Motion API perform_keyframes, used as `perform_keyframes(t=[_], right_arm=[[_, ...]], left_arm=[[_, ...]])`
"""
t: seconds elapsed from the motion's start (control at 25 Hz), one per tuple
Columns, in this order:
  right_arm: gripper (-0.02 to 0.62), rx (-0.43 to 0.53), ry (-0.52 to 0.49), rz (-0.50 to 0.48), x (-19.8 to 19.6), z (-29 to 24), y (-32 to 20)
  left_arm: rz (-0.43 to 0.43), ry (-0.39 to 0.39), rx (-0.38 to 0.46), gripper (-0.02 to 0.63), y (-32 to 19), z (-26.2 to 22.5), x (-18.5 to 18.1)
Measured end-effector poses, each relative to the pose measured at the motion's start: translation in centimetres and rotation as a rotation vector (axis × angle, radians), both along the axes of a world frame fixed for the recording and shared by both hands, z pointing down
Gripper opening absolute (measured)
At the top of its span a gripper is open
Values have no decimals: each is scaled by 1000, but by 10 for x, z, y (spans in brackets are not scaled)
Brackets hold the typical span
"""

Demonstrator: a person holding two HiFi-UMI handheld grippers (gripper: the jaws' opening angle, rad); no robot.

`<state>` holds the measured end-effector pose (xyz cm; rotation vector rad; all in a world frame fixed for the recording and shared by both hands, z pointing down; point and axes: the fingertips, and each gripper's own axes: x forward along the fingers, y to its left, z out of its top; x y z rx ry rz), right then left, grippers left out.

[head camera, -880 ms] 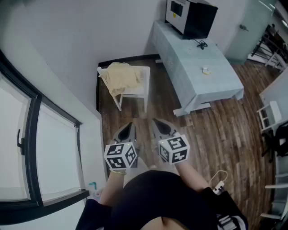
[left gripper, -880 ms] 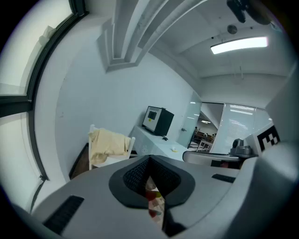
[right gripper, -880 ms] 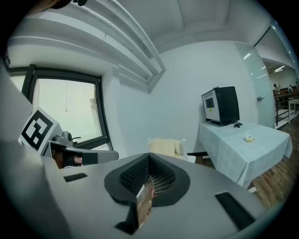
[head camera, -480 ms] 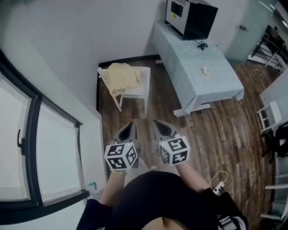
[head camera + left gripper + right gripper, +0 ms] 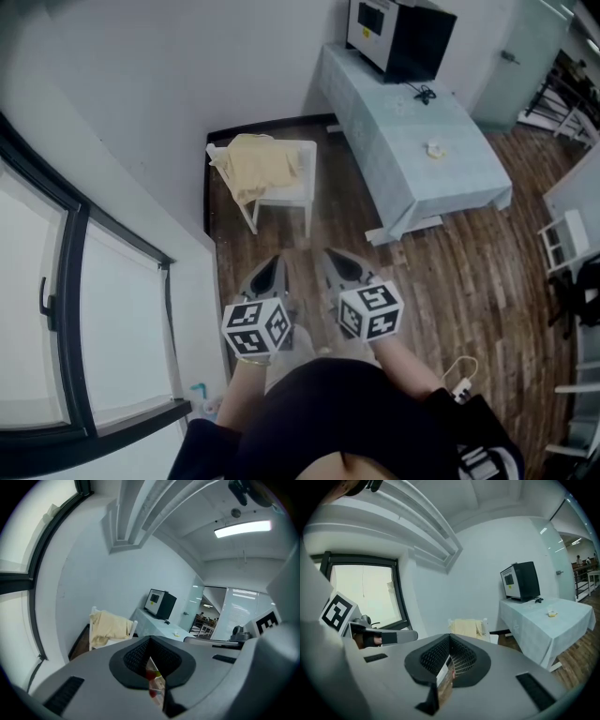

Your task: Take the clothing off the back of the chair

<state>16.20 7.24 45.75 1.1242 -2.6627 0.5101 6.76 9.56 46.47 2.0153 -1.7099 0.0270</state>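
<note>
**Head view.** A white chair (image 5: 294, 193) stands against the wall on a dark wood floor (image 5: 450, 272). A pale yellow garment (image 5: 253, 165) is draped over the chair's backrest, and nothing is gripping it.

The left gripper (image 5: 270, 270) and the right gripper (image 5: 334, 262) are held side by side on the near side of the chair. They are well apart from it, and both point toward it. Each carries its marker cube at the rear.

**Gripper views.** The fingers of each gripper are pressed together, tip to tip, with nothing between them. The chair and the garment appear beyond the closed tips, clear of them.

**Surroundings.**
- Just to the right of the chair stands a table (image 5: 403, 178) covered with a pale blue cloth.
- A black-cased appliance (image 5: 403, 37) with a light front panel sits on the end of the table farther back than the chair.
- A small pale object (image 5: 434, 148) lies on the cloth to the chair's right. What it is cannot be made out.
- A dark-framed window (image 5: 66, 281) fills the wall to the left of the chair, on the nearer side.
</note>
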Motion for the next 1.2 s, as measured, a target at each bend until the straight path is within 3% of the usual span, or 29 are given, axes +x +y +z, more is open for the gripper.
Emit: perform_keyframes(t=[0.48,1.2], right_arm=[[11,-7,33,-30,-36,13,-29],[11,-18,32,24,-96,7,-131]], left_arm=[[-20,2,-14,-2,-32,13,-32],[-3,5,-51,-2,-131,18,-104]])
